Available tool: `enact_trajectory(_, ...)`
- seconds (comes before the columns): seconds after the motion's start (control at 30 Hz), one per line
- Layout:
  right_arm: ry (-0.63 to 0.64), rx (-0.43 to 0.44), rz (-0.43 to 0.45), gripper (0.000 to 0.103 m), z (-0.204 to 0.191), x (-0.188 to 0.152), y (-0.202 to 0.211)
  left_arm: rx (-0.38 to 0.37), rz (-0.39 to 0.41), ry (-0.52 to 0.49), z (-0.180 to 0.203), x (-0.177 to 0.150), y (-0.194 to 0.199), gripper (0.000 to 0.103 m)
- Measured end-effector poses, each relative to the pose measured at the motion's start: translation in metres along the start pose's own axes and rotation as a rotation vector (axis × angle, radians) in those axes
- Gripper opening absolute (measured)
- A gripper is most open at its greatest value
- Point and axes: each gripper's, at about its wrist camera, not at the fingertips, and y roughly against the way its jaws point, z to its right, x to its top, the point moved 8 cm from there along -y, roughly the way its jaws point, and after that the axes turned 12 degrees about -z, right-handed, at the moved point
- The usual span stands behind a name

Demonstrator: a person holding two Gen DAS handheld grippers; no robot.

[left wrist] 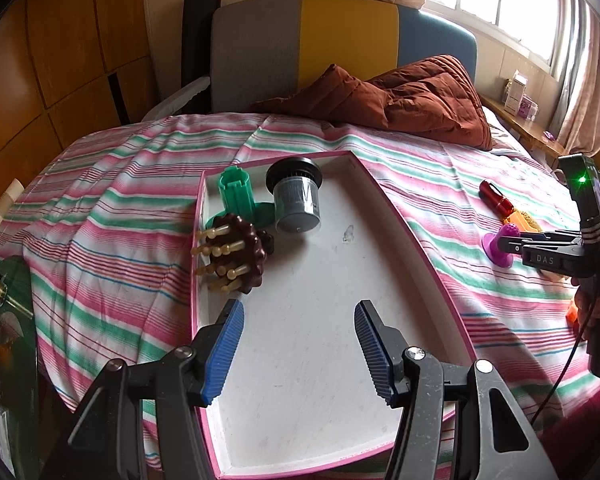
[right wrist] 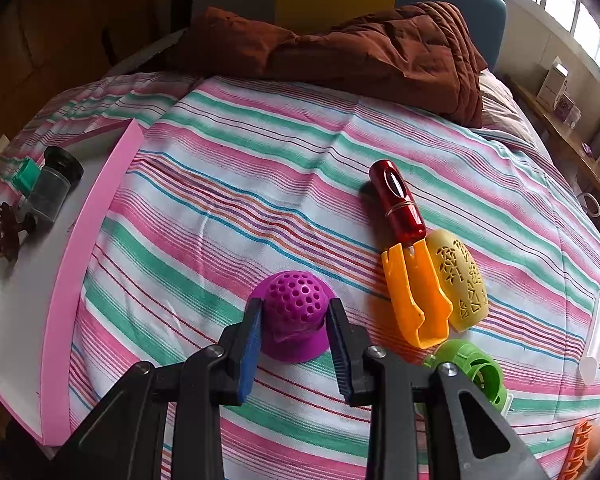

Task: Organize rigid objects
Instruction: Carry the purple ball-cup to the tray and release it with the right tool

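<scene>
Right claw [right wrist: 294, 334] clamped on purple perforated dome [right wrist: 294, 312] on striped bed; pink-rimmed tray [right wrist: 96, 216] far left. Left claw [left wrist: 300, 354] open, empty, above tray. Risk: tapered dome slipping from pads when lifted.

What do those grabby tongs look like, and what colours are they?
Both tongs, the left tongs and the right tongs, have black angular plastic frames with silver screws and ribbed blue pads on their fingers. From the left camera, the right one shows white "DAS" lettering, a green light and a thin black cable.
</scene>
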Motion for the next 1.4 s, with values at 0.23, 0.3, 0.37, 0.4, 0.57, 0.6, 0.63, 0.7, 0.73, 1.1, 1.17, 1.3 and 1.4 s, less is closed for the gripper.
enact_trajectory(0.23,0.011,0.003,0.001,0.031,-0.003,-0.001,0.001,0.006,-0.011,0.016,-0.006,-0.006,-0.003,0.059)
enact_trajectory(0.3,0.017,0.016,-0.001,0.031,-0.006,-0.002,0.001,0.005,-0.014,0.021,-0.009,-0.006,-0.004,0.059)
enact_trajectory(0.37,0.020,0.029,-0.003,0.031,-0.009,-0.003,0.001,0.005,-0.016,0.025,-0.011,-0.007,-0.004,0.059)
enact_trajectory(0.4,0.019,0.035,-0.005,0.031,-0.011,-0.003,0.001,0.006,-0.017,0.028,-0.012,-0.008,-0.004,0.059)
enact_trajectory(0.57,-0.003,0.071,0.010,0.031,-0.017,-0.002,0.011,0.004,-0.028,0.047,-0.022,-0.011,-0.006,0.059)
enact_trajectory(0.6,-0.012,0.092,0.026,0.031,-0.020,0.000,0.017,0.004,-0.028,0.052,-0.025,-0.011,-0.006,0.059)
enact_trajectory(0.63,-0.020,0.115,0.040,0.031,-0.025,0.002,0.024,0.003,-0.028,0.058,-0.028,-0.012,-0.006,0.059)
enact_trajectory(0.7,-0.010,0.159,0.072,0.031,-0.041,0.009,0.039,0.004,-0.026,0.069,-0.033,-0.011,-0.006,0.059)
enact_trajectory(0.73,0.012,0.172,0.089,0.031,-0.052,0.013,0.046,0.005,-0.026,0.075,-0.035,-0.011,-0.006,0.059)
enact_trajectory(1.1,0.361,0.172,0.124,0.031,-0.196,0.053,0.055,0.012,-0.003,0.124,-0.057,-0.001,0.000,0.059)
enact_trajectory(1.17,0.392,0.127,0.096,0.031,-0.206,0.058,0.037,0.019,0.004,0.129,-0.060,0.002,0.002,0.059)
enact_trajectory(1.3,0.396,0.100,0.037,0.031,-0.210,0.065,0.007,0.028,0.008,0.132,-0.064,0.005,0.002,0.059)
enact_trajectory(1.4,0.365,0.102,0.015,0.032,-0.205,0.068,-0.005,0.031,0.007,0.129,-0.064,0.007,0.002,0.059)
